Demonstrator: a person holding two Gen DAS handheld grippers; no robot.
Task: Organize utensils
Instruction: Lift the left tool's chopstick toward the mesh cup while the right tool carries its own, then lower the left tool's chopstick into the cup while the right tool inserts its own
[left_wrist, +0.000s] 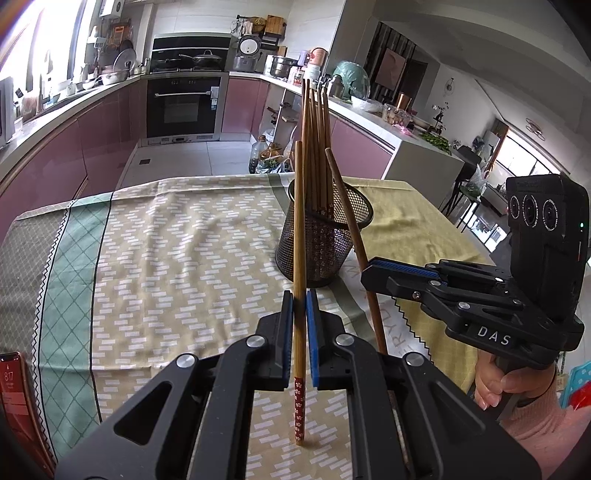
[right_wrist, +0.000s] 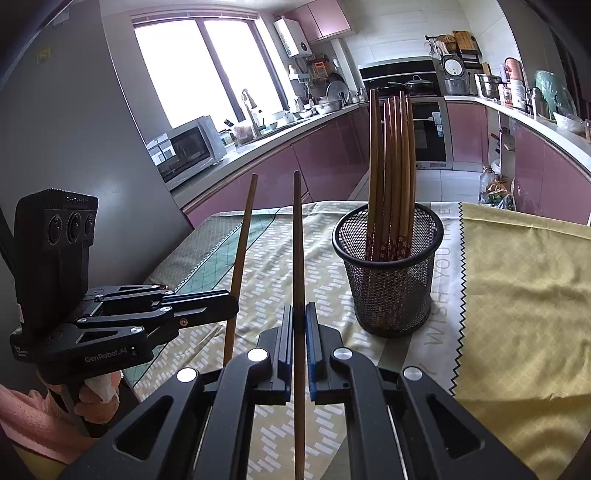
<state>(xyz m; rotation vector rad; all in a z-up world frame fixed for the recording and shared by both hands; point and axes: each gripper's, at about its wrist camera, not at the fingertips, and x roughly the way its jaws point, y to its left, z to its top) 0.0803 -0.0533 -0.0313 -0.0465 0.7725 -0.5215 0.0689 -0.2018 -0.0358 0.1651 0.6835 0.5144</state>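
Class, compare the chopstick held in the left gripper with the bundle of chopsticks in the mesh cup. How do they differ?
The held chopstick is single, clamped in the left gripper, outside the mesh cup. The bundle is many sticks, ungripped, standing inside the cup. The held one's patterned red end shows fully; the bundle's are seen through the mesh. Both are brown wood, roughly upright, red ends down.

Daylight fills both views, coming mainly from the large window (right_wrist: 207, 70), which is blown out to plain white in the right wrist view. In the left wrist view the same glare washes out the top left corner. The tablecloth (left_wrist: 177, 236) is evenly lit with only soft shadows. Fisheye distortion bends the counters and darkens the corners. Both views stay sharp, without motion blur.
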